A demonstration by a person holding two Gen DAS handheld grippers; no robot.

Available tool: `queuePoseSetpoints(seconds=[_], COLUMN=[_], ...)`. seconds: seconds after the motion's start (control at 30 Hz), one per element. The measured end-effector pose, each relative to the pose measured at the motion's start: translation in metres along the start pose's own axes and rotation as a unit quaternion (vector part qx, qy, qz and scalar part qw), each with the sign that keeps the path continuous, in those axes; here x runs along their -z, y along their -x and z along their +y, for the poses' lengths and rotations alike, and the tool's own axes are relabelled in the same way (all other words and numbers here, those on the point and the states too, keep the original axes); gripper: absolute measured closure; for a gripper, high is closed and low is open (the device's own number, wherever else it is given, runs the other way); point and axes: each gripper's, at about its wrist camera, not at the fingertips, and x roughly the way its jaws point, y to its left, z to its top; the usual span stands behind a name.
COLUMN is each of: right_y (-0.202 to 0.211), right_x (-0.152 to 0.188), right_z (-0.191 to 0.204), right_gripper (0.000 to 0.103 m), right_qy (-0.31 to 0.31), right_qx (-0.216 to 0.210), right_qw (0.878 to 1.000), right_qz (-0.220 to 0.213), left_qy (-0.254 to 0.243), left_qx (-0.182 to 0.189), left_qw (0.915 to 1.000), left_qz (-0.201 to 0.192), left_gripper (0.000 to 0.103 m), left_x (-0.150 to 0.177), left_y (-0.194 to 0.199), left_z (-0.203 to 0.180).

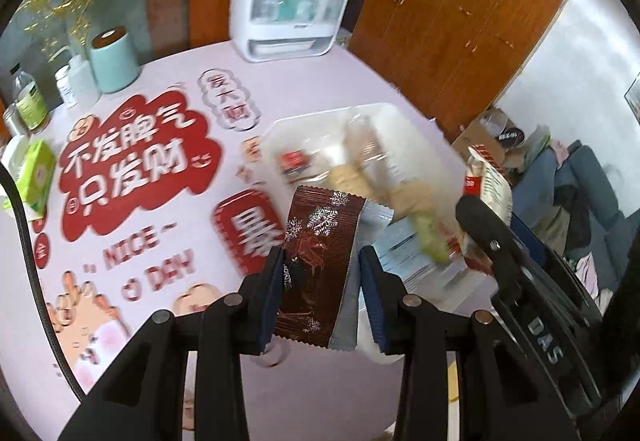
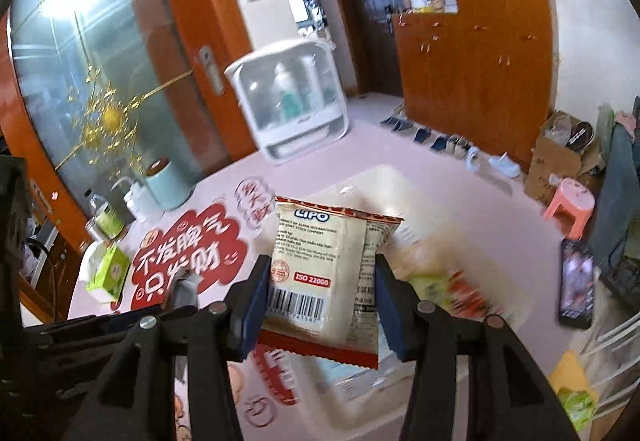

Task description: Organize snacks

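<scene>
Our left tool [image 1: 320, 273] grips a brown snowflake-print snack packet [image 1: 318, 265] above the bench [image 1: 208, 81]; our right tool [image 2: 318, 281] clamps a cream LIPO biscuit pack [image 2: 320, 269], clear snack tray [image 1: 384, 129] at twelve o'clock.

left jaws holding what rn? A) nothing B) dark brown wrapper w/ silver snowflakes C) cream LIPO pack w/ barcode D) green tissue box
B: in the left wrist view the dark brown snowflake wrapper sits clamped in the left gripper.
</scene>
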Motion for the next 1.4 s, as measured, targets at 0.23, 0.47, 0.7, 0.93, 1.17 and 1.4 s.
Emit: queuePoseSetpoints(seconds=[0.23,0.47,0.7,0.93,1.17,1.4], right_y=[0.008,-0.003,-0.015,-0.017,-0.011,-0.003], right_x=[-0.028,-0.044,-0.050,-0.053,-0.044,-0.036], right_z=[-0.042,-0.059,-0.065,-0.078,-0.066,-0.044], right_gripper=[0.053,0.051,0.048,0.030,0.030,0.030], right_qy=[0.008,0.027,0.041,0.022,0.045,0.063], right_qx=[0.004,-0.001,-0.014,-0.022,-0.032,-0.043], right_qw=[1.000,1.000,0.999,0.999,0.998,0.997], right_qz=[-0.011,-0.002,0.022,0.025,0.030,0.034], left_qy=[0.028,0.048,0.070,0.098,0.097,0.084], left_qx=[-0.004,-0.023,-0.045,-0.049,-0.076,-0.113], left_qw=[0.9996,0.9985,0.9963,0.9939,0.9924,0.9896], left_qz=[0.009,-0.007,-0.020,-0.010,-0.001,-0.030], left_gripper=[0.066,0.065,0.038,0.020,0.020,0.015], left_x=[-0.007,-0.019,-0.021,-0.017,-0.006,0.011], left_y=[-0.020,-0.027,-0.028,-0.028,-0.020,0.011], left_z=[-0.044,-0.062,-0.066,-0.053,-0.047,-0.037])
